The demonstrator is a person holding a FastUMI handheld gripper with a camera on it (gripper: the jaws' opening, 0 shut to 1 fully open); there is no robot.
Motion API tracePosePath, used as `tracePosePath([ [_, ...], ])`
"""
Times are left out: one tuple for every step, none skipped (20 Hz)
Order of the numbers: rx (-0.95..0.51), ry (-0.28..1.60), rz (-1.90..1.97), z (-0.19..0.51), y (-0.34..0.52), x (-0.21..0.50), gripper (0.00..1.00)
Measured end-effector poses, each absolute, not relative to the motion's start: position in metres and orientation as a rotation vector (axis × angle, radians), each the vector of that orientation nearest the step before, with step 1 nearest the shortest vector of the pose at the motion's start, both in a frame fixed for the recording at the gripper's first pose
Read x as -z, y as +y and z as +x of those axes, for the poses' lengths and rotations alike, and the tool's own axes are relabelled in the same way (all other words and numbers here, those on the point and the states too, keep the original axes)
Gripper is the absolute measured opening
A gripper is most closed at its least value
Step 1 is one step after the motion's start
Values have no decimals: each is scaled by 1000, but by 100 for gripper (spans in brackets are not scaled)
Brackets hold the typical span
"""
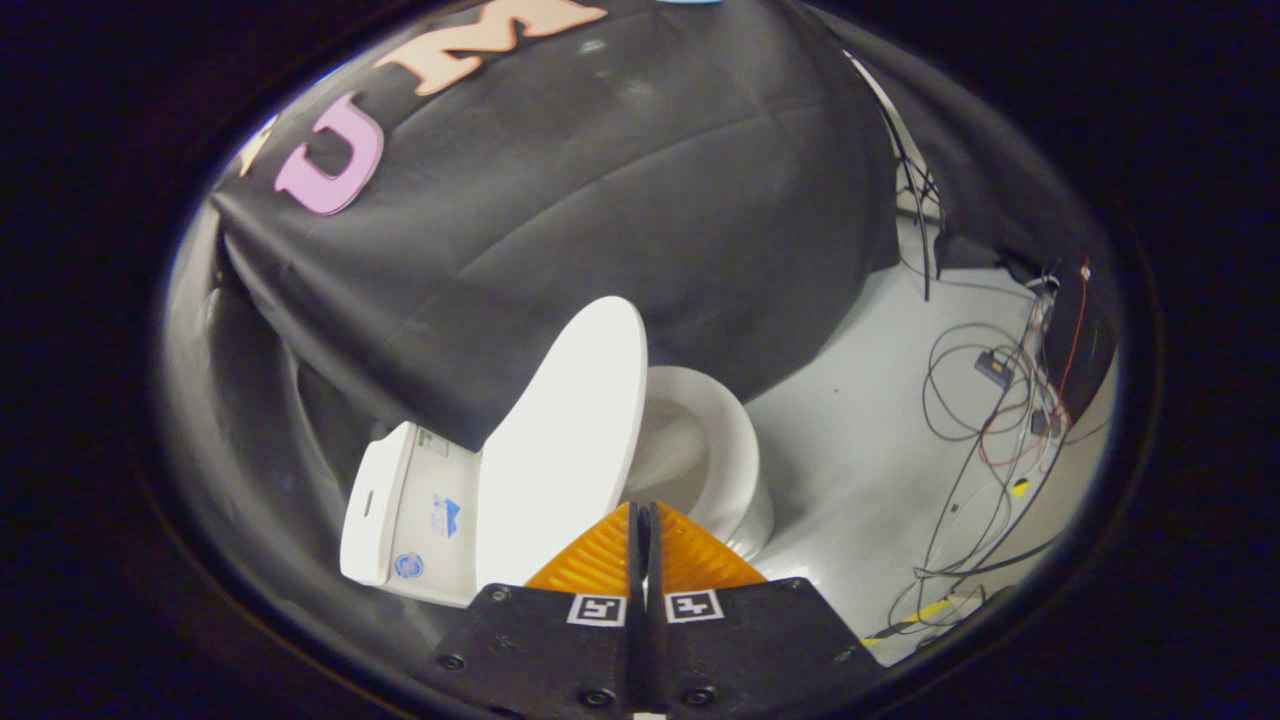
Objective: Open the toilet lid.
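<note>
A white toilet stands against the black cloth wall. Its lid (565, 440) is raised, standing roughly upright and leaning toward the tank (405, 510). The open seat and bowl (715, 450) show just beyond the lid. My gripper (643, 512) is shut, its two fingers pressed together with nothing between them. The fingertips lie just before the lid's lower edge and the bowl rim; whether they touch the lid I cannot tell.
A pale floor (860, 430) spreads beside the toilet. A tangle of cables and small devices (1000, 410) lies on it near the far wall. The black cloth wall (620, 180) hangs behind the toilet.
</note>
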State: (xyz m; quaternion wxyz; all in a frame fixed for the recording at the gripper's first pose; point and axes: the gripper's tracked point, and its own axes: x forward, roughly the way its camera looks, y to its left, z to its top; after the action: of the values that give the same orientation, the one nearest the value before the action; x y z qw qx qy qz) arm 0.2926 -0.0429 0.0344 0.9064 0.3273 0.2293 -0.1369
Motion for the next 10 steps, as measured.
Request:
tracePosePath([
  [286, 465, 627, 292, -35, -46, 0],
  [288, 454, 580, 291, -27, -56, 0],
  [289, 440, 537, 292, -20, -68, 0],
  [288, 428, 497, 293, -9, -79, 0],
  [285, 417, 463, 293, 1, -92, 0],
  [283, 406, 433, 293, 12, -103, 0],
  [286, 399, 405, 294, 20, -112, 0],
  [289, 393, 372, 292, 29, -121, 0],
  [296, 386, 337, 291, 37, -130, 0],
  [301, 381, 308, 291, 47, -138, 0],
])
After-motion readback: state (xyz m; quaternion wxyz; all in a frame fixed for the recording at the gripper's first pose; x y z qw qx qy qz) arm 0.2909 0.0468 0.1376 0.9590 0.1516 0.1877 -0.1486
